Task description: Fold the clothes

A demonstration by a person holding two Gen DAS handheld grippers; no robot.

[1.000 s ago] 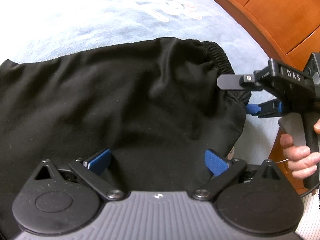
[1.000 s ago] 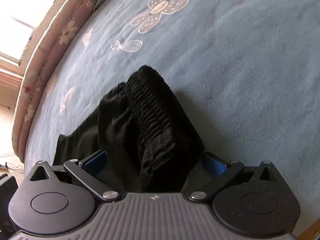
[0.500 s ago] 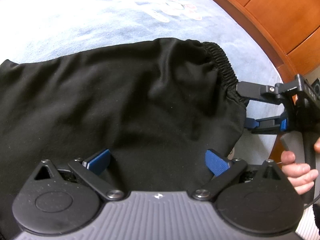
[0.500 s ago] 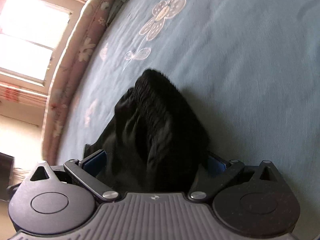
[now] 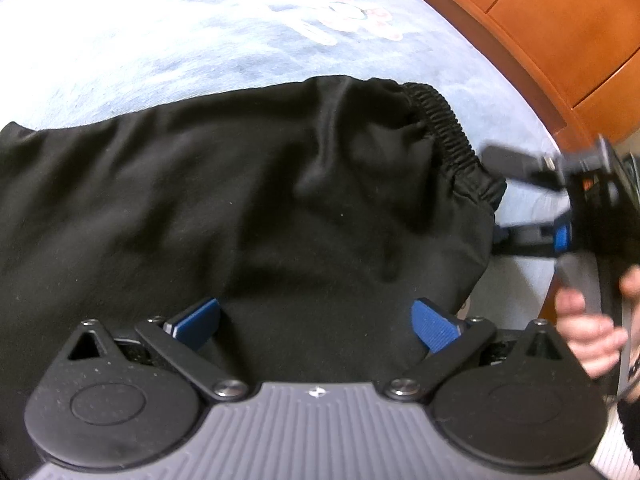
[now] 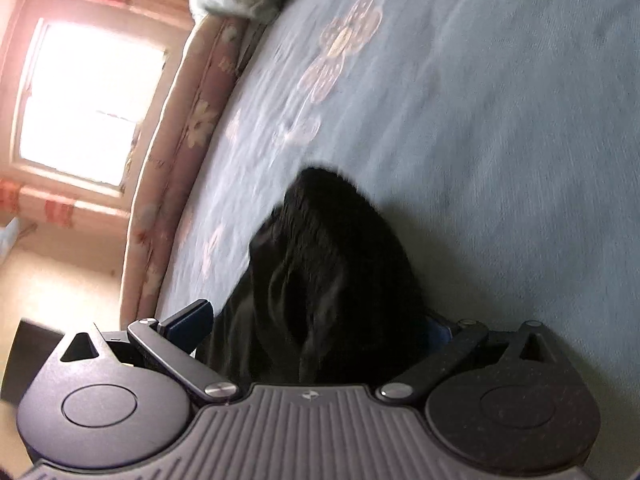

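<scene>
The black soft-fabric garment with a ribbed elastic waistband lies spread across the pale blue bedspread with a pink-and-white flower print. Its gathered waistband faces the orange-brown wooden cabinet panels at upper right of my left wrist view.

My left gripper sits low over the near edge of the garment. Its 2 blue-padded fingers stand wide apart, with black cloth lying across the gap between them; they are not clamped on anything.

My right gripper enters that same view from the right, blurred. 1 black finger lies just above the end of the waistband and the other, blue-padded, just below it; the waistband corner sits between the 2. A hand grips its handle at the right edge.

In the right wrist view the waistband bunches up as a dark ridge directly ahead of that gripper, filling the space between the left blue pad and the right pad, which is almost hidden by fabric. The fingers are partly drawn in around the cloth, but I cannot tell whether they actually pinch it.

Beyond the bedspread run a pink floral-patterned padded border, a bright window and a pale floor. This view is motion-blurred.
</scene>
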